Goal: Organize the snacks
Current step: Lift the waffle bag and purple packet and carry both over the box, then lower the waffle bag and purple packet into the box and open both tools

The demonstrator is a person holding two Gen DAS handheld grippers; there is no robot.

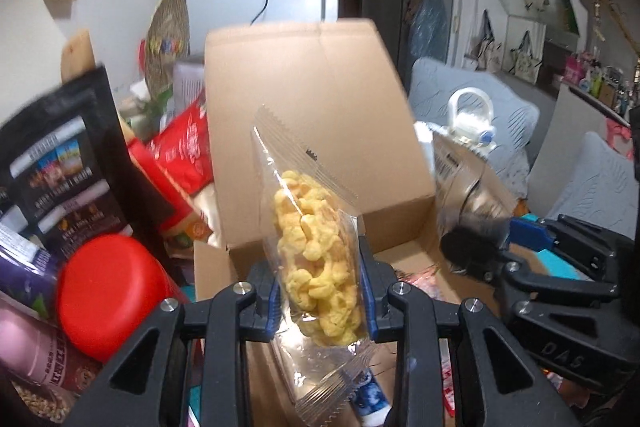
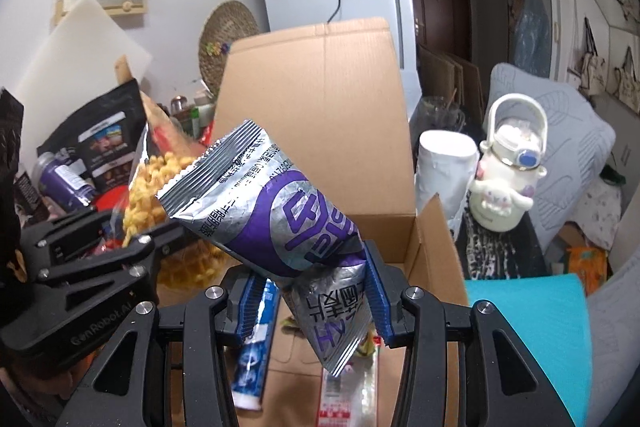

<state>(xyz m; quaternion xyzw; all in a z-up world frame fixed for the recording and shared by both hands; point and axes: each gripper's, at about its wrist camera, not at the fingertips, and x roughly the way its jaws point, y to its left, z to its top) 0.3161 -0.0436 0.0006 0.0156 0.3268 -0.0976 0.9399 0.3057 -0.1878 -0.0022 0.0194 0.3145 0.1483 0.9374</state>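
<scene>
Cardboard box (image 1: 320,131): we see it open in front of both cameras, its tall rear flap upright, its brown floor below our tongs.
Black pouch (image 1: 60,163): stands at the left of the box among other packets, beside a red bag (image 1: 188,151).
Red lid (image 1: 108,287): round, low at the left in the left wrist view, just below the black pouch.
White bottle (image 2: 506,183): a cartoon-shaped one with a loop handle, standing right of the box.
Silver-purple packet (image 2: 276,211): we hold it in the right tongs (image 2: 316,299), tilted up to the left above the box floor; the blue pads press its lower end, jaws part closed.
Clear bag of yellow puffs (image 1: 316,247): we hold it in the left tongs (image 1: 322,303), nearly upright over the box opening; the jaws are drawn in tight on its sides.
Blue-white packet (image 2: 254,351): lies on the box floor below the right tongs.
Red-white packet (image 2: 348,387): lies flat on the box floor, right of the blue-white one.
</scene>
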